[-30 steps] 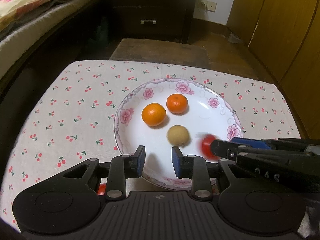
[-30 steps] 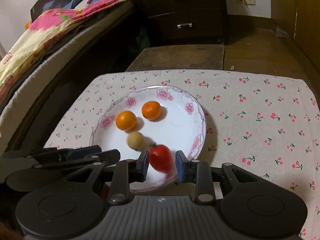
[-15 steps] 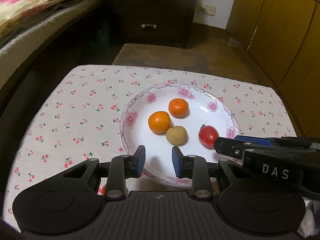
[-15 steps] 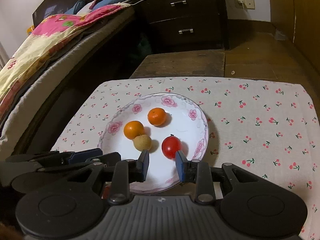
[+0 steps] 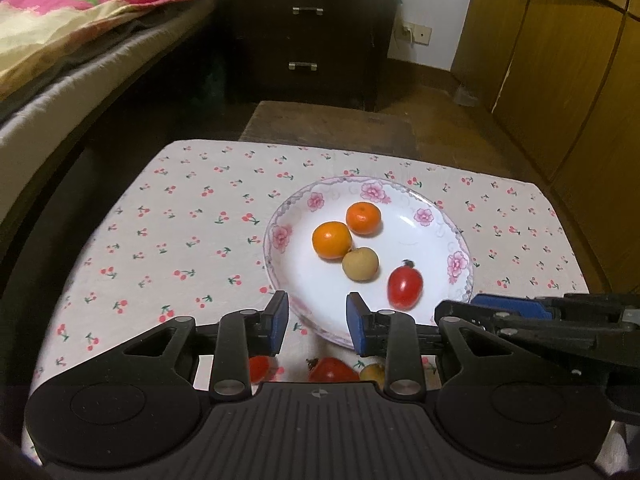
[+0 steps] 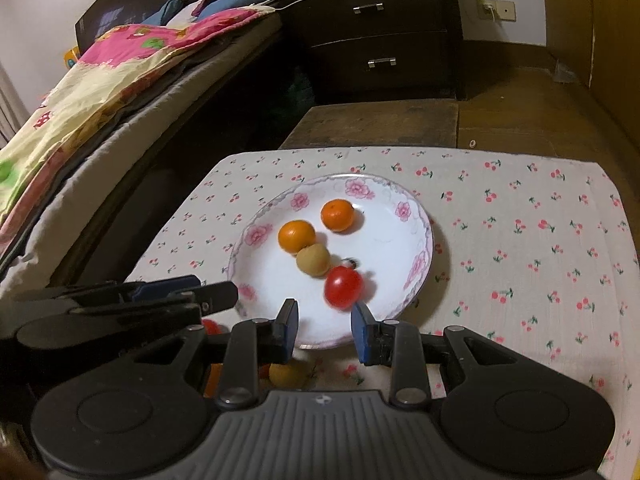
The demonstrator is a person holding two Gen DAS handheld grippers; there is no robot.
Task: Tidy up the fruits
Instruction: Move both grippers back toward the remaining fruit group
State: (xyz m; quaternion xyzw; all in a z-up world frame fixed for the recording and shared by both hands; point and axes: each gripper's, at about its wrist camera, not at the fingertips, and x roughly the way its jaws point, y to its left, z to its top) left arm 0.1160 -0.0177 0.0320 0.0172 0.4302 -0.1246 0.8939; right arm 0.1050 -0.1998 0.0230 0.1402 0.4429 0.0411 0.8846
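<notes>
A flowered plate (image 5: 460,264) sits on the bench's cherry-print cloth (image 5: 180,240). In it lie 2 oranges (image 5: 331,240), a tan fruit (image 5: 360,264) touching the nearer orange, and a red tomato (image 5: 405,287) nearest the front rim. The left claw (image 5: 316,322) hangs over the plate's front edge, its jaws slightly parted and just opening a little, nothing between them. The right claw (image 6: 325,328) is also over the front rim, narrowly parted and empty, the tomato (image 6: 343,286) just beyond its tips. More fruit (image 5: 332,370) lies on the cloth under the claws, mostly hidden.
</notes>
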